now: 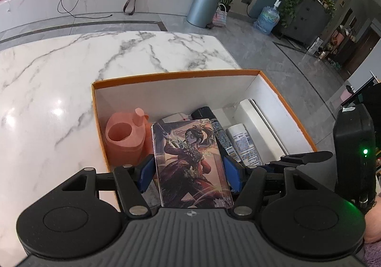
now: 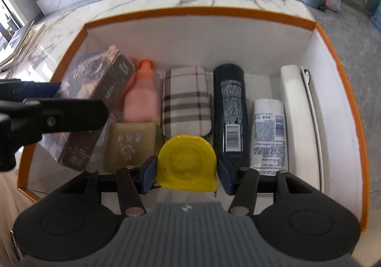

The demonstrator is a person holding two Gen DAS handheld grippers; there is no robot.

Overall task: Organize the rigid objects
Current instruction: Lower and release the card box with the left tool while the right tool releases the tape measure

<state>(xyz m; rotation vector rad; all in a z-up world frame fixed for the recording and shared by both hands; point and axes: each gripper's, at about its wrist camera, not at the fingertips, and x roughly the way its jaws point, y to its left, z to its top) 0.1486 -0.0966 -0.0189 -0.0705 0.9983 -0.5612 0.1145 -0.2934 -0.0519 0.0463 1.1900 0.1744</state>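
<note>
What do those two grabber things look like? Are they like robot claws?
Sort of! Each is a black plastic tool. The left gripper and right gripper both have two blue rubbery finger pads, black linkage bars with silver pins, two round black discs, and a grey ribbed body with a small white logo. One's side shows a tiny green light.

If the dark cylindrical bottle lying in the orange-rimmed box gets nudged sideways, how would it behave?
The dark cylindrical bottle lies on its side, so it would probably roll. The plaid pouch and white bottle flank it closely, likely stopping it quickly.
</note>
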